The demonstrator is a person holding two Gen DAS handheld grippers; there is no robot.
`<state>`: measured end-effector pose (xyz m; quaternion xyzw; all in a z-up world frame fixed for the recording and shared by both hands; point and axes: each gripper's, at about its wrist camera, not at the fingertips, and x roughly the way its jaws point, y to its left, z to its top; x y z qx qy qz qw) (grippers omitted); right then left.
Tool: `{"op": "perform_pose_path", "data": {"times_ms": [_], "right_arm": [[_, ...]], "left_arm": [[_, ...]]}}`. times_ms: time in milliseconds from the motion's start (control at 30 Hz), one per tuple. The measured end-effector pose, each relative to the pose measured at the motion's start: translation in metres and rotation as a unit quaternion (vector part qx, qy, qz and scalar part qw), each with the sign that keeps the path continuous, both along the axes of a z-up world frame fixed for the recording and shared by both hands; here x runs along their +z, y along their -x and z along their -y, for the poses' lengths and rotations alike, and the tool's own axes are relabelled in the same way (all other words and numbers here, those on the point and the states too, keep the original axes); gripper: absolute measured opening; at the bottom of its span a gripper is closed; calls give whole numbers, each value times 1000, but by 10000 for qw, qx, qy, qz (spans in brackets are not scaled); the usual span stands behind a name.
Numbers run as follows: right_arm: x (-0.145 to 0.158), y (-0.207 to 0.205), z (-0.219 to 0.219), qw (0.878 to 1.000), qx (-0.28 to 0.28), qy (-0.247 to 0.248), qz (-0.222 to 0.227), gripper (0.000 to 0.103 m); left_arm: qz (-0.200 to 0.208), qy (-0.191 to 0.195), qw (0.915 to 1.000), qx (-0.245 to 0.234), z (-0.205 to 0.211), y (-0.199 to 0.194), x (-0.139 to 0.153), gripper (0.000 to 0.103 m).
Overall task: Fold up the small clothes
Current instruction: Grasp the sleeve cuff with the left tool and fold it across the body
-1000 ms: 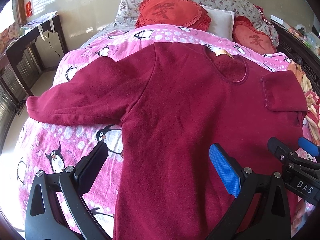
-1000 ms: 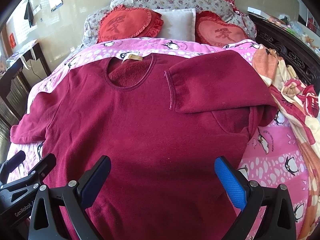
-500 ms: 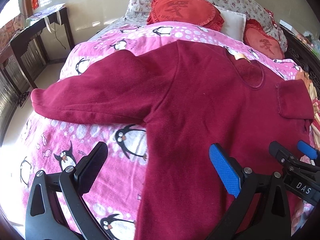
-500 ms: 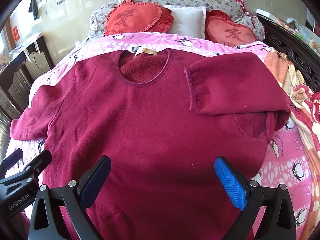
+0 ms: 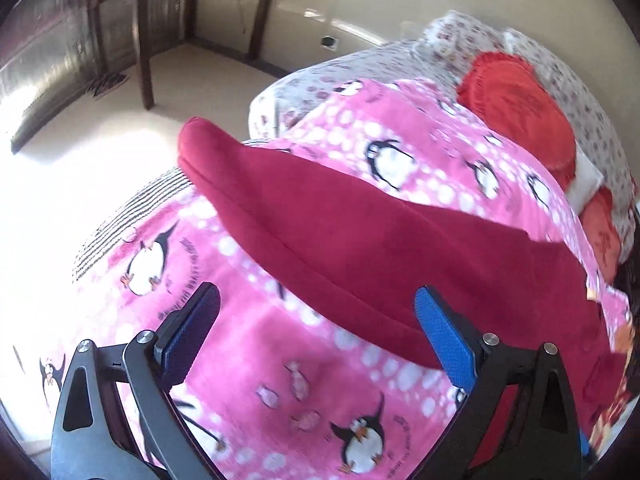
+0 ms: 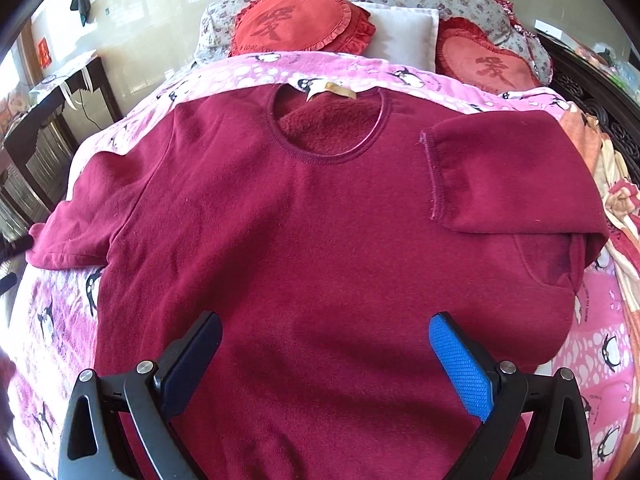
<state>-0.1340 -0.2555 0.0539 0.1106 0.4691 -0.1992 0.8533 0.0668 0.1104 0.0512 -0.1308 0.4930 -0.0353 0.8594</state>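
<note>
The dark red sweatshirt [image 6: 320, 232] lies flat, front up, on the pink penguin blanket [image 6: 600, 344] that covers the bed. The right wrist view takes in the whole body of the sweatshirt: the round neckline [image 6: 328, 132] with its tan label [image 6: 332, 90] points toward the 2 red cushions [image 6: 296, 24] at the head of the bed, and 1 sleeve [image 6: 508, 176] is folded across the chest beside the neckline, its cuff seam facing the collar. The other sleeve [image 6: 80, 236] in this view only trails off toward the blanket's edge. The left wrist view shows that sleeve [image 5: 340, 232] in full, stretched out straight from the sweatshirt with its cuff at the blanket's edge, above the pale floor [image 5: 100, 128] and a dark wooden table leg [image 5: 146, 40]; the neckline and folded sleeve are out of this view. The left gripper [image 5: 316, 320] hovers over the outstretched sleeve's lower edge, its jaws wide but closing, with blanket and sleeve edge below them and nothing pinched. The right gripper [image 6: 324, 352] hangs above the sweatshirt's lower body, fingers spread wide and gripping nothing.
</note>
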Motion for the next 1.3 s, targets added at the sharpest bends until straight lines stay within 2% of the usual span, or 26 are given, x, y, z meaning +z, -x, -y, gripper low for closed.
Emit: {"op": "perform_pose_path", "data": {"times_ms": [100,200,267,367,400,433,467,500,567,633,700,800,867,967,1100,1200,1300], "right_arm": [[-3,-4,-2,10000,33,1,-53,103],[-4,-7,-5,9999,88,38,-95,103],[-4,-9,-6,9999,107,50,-118,103],[-5,-9,-6,9999,91,36,-138,103],[-5,-9,-5,9999,77,25,-137,103],[-5,-9,-5,9999,70,29,-120,103],[-5,-9,-4,9999,57,16,-117,103],[-6,-9,-3,9999,51,9,-121,103],[-6,-9,-2,9999,66,3,-132,103],[-6,-7,1,9999,72,17,-123,103],[-5,-5,5,10000,22,-12,-75,103],[-4,-4,14,9999,-87,-143,1,103],[-3,-2,19,9997,-145,-194,39,103],[1,3,27,9994,-240,-214,132,103],[8,17,43,9985,-429,-229,250,103],[10,30,58,9976,-589,-244,276,103],[13,44,75,9965,-739,-261,291,102]], "left_arm": [[-264,274,9981,483,-31,-26,-15,87],[-413,601,9941,808,-55,-50,-27,86],[-349,579,9918,1089,-65,-64,-28,84],[-567,778,9873,1263,-74,-83,-42,74],[-489,708,9878,1301,-72,-86,-43,68],[-332,583,9892,1301,-71,-87,-42,59],[-296,577,9908,1188,-69,-88,-43,34],[-316,646,9919,1048,-67,-89,-43,20],[-318,872,9908,986,-67,-87,-37,11],[-125,774,9923,956,-62,-78,-18,10],[185,835,9937,724,-50,-65,9,10],[700,965,9928,71,-9,-36,58,10],[1041,1020,9882,-460,30,-12,88,10],[1223,1101,9773,-1332,98,17,113,10],[1160,922,9610,-2333,196,55,105,10],[917,853,9504,-2849,254,77,76,10],[669,863,9354,-3364,300,96,48,10]]}}
